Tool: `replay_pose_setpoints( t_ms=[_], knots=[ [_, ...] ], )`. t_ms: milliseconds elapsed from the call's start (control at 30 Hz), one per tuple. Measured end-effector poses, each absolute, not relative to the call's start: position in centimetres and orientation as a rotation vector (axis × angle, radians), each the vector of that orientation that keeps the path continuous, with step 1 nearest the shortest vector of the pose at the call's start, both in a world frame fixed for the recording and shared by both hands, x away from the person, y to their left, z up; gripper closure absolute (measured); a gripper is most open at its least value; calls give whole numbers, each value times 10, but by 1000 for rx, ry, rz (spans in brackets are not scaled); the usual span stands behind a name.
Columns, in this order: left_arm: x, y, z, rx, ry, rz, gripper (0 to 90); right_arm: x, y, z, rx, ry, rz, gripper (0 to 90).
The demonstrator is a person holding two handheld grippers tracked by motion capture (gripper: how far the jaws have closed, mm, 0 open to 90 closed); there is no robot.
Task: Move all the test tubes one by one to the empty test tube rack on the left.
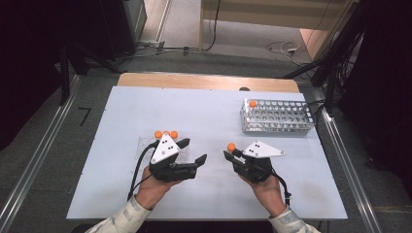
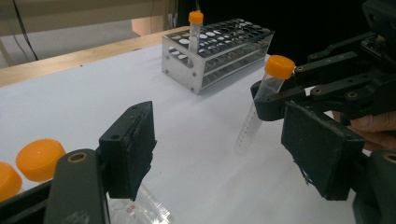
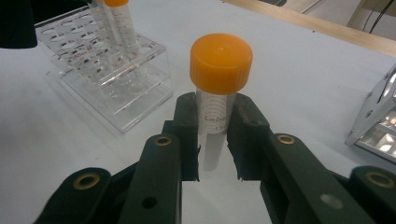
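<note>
My right gripper (image 1: 229,153) is shut on a clear tube with an orange cap (image 1: 231,146), held upright just above the white table. In the right gripper view the pads clamp the tube (image 3: 219,60) below its cap. From the left gripper view, that tube (image 2: 261,105) stands tilted ahead in the other gripper's jaws. My left gripper (image 1: 193,150) is open with nothing between its pads (image 2: 133,149), beside a clear plastic rack (image 1: 145,144) that holds three orange-capped tubes (image 1: 166,133). A metal rack (image 1: 277,116) at the right rear holds one capped tube (image 1: 252,103).
The white board (image 1: 194,111) lies on a wooden table whose far edge (image 1: 204,80) shows behind it. Cables run across the floor beyond. Dark stands flank both sides. The metal rack (image 2: 219,51) has many vacant holes.
</note>
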State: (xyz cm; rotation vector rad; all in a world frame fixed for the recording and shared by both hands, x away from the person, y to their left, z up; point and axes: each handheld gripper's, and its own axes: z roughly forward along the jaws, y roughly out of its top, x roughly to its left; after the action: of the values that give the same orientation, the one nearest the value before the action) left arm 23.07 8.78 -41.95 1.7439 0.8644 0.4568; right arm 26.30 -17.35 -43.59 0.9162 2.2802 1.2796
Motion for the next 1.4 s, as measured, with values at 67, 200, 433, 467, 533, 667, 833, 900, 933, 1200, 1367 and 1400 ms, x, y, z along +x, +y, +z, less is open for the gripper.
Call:
replay_pose_setpoints(
  t_ms=[67,200,433,467,533,667,833,900,933,1200,1367,1400],
  knots=[
    [230,87,-420,1746,863,454,257,262,-172,-436,915,2286,1283,719],
    [230,84,-420,1751,855,450,257,260,-169,-437,899,2296,1287,719],
    [230,79,-420,1753,843,435,259,256,-162,-438,880,2320,1290,719],
    [230,78,-420,1752,840,434,260,256,-161,-438,880,2325,1289,719],
    [230,75,-420,1750,834,431,260,255,-159,-439,868,2331,1287,719],
    [231,67,-422,1764,821,419,259,254,-155,-441,853,2349,1283,719],
    [231,56,-425,1777,795,414,301,252,-149,-443,839,2367,1285,719],
    [232,54,-426,1781,788,411,333,250,-147,-442,830,2373,1288,719],
    [232,52,-427,1783,785,411,350,250,-146,-443,827,2375,1290,719],
    [233,48,-431,1793,760,400,575,247,-141,-443,811,2393,1300,719],
    [233,47,-432,1798,758,401,629,248,-141,-443,805,2397,1300,719],
    [233,46,-433,1798,760,403,648,248,-141,-443,807,2397,1300,719]
  ],
)
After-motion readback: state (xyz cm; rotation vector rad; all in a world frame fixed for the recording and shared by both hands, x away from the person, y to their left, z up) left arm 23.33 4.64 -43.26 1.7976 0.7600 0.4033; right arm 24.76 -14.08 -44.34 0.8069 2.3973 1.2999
